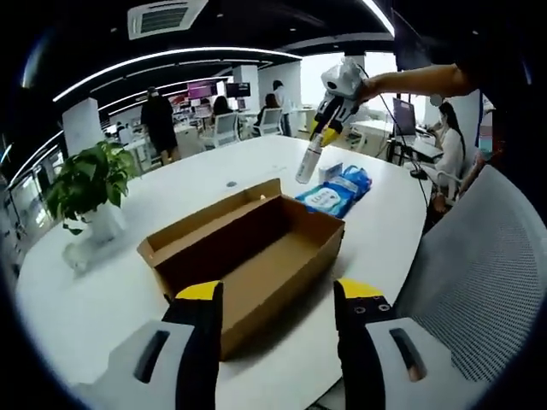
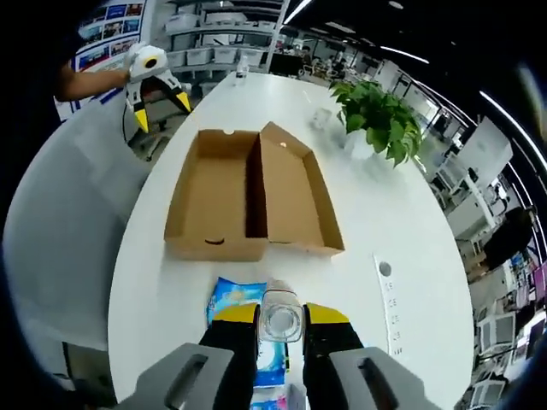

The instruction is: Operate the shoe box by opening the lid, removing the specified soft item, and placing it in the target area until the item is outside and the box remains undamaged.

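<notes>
The brown cardboard shoe box (image 1: 248,248) lies open on the white table, its inside bare. My left gripper (image 1: 279,290) hovers open at its near corner, nothing between the yellow-tipped jaws. In the right gripper view the box (image 2: 291,192) lies ahead with its lid (image 2: 205,192) folded flat beside it. My right gripper (image 2: 280,314) is shut on a clear bottle (image 2: 280,323), held in the air above a blue soft pack (image 2: 235,299). From the left gripper view, the right gripper (image 1: 329,128) holds that bottle (image 1: 308,162) tilted down over the blue packs (image 1: 338,192). The left gripper (image 2: 162,111) appears open beyond the box.
A potted plant (image 1: 90,179) stands on the table (image 1: 171,192) beside the box, also seen as the plant (image 2: 376,115). A grey mesh chair (image 1: 479,273) presses against the table edge. People and desks fill the office behind.
</notes>
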